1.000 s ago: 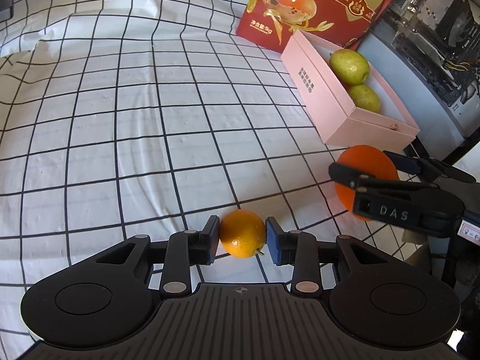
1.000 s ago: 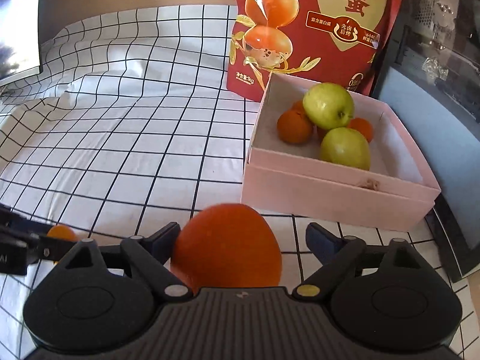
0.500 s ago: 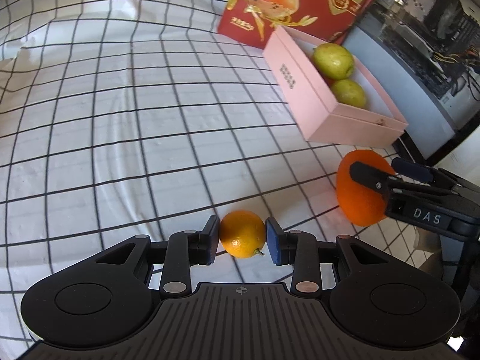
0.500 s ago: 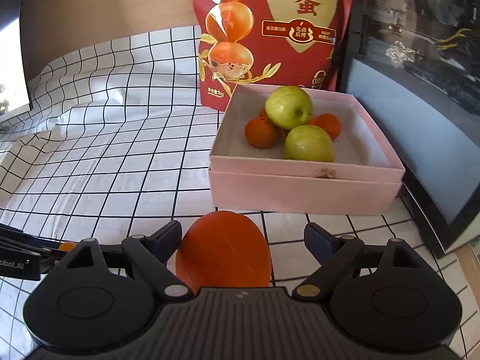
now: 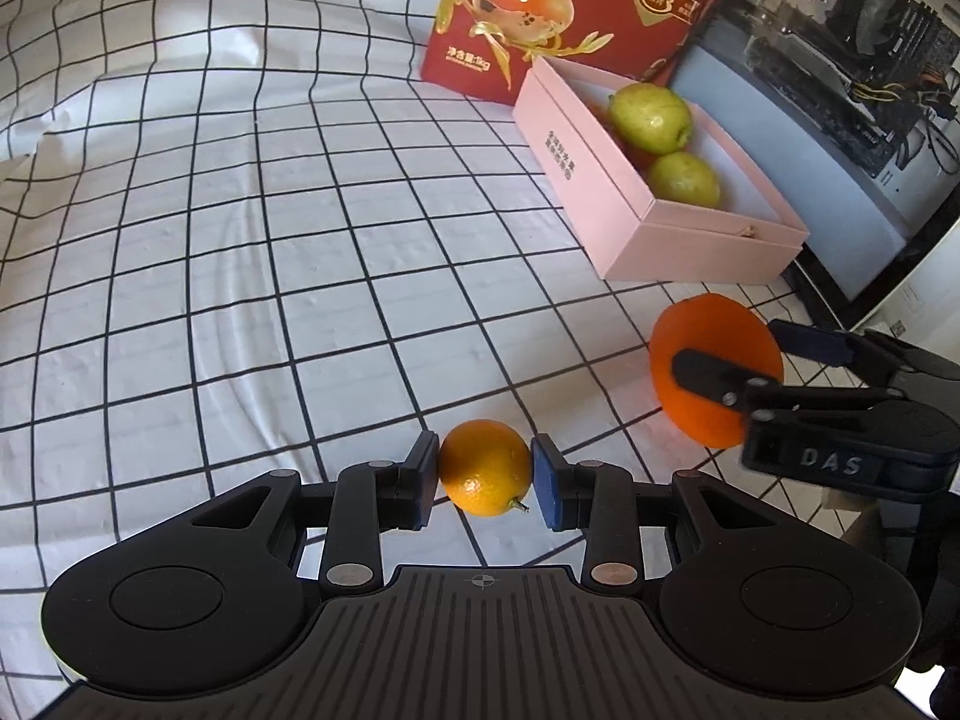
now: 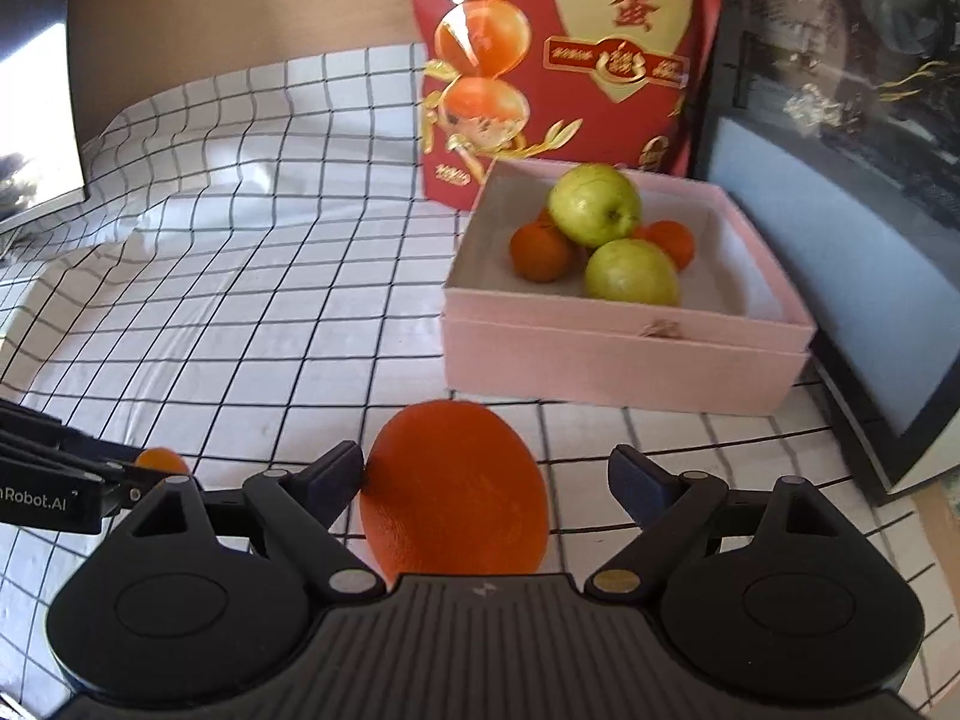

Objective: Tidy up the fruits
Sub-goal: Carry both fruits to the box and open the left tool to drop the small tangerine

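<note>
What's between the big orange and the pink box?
Nothing but bare checked cloth lies between orange and box, shown in the right wrist view.

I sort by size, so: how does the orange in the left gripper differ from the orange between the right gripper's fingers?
The small orange is much smaller and yellower than the large orange, which is deep reddish orange. The left gripper presses the small orange from both sides; the right gripper stands wide, with a gap beside the large orange. Both are round citrus, not yet in the pink box.
</note>
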{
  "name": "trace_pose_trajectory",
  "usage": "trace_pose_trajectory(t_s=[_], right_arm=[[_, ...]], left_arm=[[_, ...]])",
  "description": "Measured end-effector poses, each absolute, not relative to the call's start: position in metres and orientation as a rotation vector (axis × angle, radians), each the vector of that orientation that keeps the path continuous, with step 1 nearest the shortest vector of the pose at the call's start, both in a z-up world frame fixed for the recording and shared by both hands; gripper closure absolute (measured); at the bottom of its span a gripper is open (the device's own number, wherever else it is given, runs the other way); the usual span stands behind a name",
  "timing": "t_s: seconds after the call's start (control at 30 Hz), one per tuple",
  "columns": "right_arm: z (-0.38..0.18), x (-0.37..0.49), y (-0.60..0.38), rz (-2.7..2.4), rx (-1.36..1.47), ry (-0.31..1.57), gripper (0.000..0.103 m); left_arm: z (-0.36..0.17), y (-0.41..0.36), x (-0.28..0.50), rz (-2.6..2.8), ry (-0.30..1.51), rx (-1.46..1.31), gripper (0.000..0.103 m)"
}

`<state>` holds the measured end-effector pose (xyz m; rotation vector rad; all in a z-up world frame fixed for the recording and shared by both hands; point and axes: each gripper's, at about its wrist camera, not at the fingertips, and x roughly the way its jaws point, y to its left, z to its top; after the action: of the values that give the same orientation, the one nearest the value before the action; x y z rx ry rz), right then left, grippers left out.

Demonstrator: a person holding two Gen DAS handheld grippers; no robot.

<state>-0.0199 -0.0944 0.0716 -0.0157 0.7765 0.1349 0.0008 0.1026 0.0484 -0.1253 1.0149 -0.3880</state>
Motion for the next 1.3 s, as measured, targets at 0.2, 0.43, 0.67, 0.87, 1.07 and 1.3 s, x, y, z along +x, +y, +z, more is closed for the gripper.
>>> trace_pose_trajectory(t_s=[0.2,0.43,0.67,0.87,1.07,1.3], right_arm=[[0.056,-0.011,-0.082,0.182,-0.031,0.845,0.014],[0.043,-0.002,-0.072,0.221,-0.022,0.891,0.015],[0.041,0.002,-0.069,0.235,-0.064,0.875,0.017],[0.041,0.004,-0.063,0.263,-0.106,0.852,0.028],[0.042,0.004,-0.062,0.290,-0.118,0.861,0.032],[0.045,0.000,-0.080,0.283,-0.047,0.906,0.033]], left_arm=[[0.047,0.106,-0.002,-0.381,1.021,-0.133,0.065],[0.046,0.107,-0.003,-0.379,1.034,-0.141,0.065],[0.042,0.103,-0.003,-0.403,1.050,-0.160,0.065],[0.042,0.101,-0.001,-0.413,1.051,-0.151,0.065],[0.040,0.103,-0.001,-0.413,1.061,-0.151,0.065],[0.038,0.099,0.005,-0.422,1.063,-0.156,0.065]])
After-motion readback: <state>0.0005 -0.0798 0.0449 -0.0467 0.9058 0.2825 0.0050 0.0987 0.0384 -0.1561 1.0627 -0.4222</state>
